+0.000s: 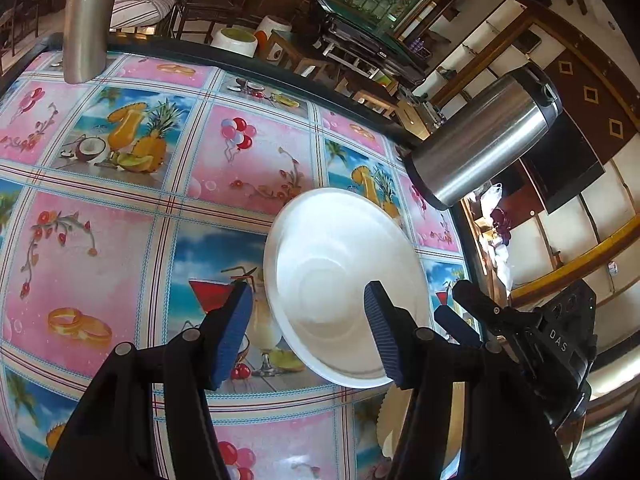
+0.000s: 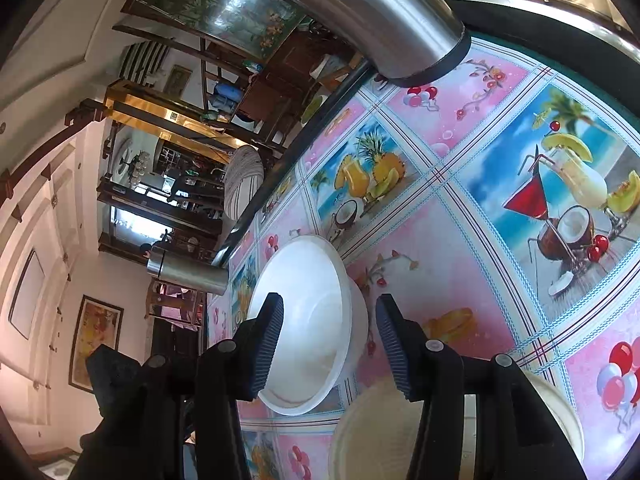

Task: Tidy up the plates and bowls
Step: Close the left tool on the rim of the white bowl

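A white bowl (image 1: 340,276) sits on the patterned tablecloth (image 1: 120,240). My left gripper (image 1: 308,332) is open, its fingers straddling the bowl's near-left rim, one fingertip (image 1: 380,320) over the inside. In the right wrist view the same white bowl (image 2: 316,312) lies ahead, and my right gripper (image 2: 328,344) is open with its fingers either side of the bowl's near rim. A cream plate (image 2: 372,428) lies under the right gripper; its scalloped edge shows in the left wrist view (image 1: 390,416). The right gripper's body (image 1: 532,340) shows at the bowl's right.
A steel thermos jug (image 1: 484,136) stands at the table's right edge, close behind the bowl; it also shows in the right wrist view (image 2: 360,4). A steel tumbler (image 1: 86,20) stands at the far left edge, also seen in the right wrist view (image 2: 188,272). Furniture stands beyond the table.
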Motion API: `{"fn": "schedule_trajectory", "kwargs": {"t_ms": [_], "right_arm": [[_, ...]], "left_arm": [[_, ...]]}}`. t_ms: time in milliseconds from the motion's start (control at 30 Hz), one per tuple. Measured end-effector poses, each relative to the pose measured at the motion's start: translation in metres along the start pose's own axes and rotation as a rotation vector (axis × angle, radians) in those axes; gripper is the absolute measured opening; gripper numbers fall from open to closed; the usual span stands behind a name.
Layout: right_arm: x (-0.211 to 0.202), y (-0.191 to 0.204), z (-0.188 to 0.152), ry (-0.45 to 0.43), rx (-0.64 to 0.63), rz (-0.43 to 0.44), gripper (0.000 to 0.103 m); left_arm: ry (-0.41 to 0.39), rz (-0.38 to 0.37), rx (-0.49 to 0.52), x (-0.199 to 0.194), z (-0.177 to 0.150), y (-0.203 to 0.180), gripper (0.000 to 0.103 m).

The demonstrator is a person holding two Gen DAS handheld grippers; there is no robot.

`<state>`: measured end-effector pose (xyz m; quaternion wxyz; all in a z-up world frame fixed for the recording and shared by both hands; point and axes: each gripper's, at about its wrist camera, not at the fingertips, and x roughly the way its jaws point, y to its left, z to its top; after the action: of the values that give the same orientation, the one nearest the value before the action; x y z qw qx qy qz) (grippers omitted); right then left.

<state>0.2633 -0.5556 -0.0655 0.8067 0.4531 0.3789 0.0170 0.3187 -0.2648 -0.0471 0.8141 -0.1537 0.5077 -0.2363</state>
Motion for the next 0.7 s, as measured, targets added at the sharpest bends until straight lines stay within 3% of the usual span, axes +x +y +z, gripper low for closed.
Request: {"fn": "schedule_trajectory", "kwargs": {"t_ms": [300, 567, 700], "right_arm": [[0.009, 0.006, -0.007, 0.013, -0.017, 0.004, 0.051], [0.012, 0.005, -0.008, 0.013, -0.018, -0.008, 0.049], [0.015, 0.006, -0.009, 0.014, -0.025, -0.014, 0.046]], "left_arm": [[0.042, -0.02, -0.012, 0.017, -0.002, 0.008, 0.056], [0.027, -0.025, -0.008, 0.015, -0.003, 0.007, 0.056], [0.017, -0.024, 0.003, 0.014, -0.003, 0.005, 0.05]]}}
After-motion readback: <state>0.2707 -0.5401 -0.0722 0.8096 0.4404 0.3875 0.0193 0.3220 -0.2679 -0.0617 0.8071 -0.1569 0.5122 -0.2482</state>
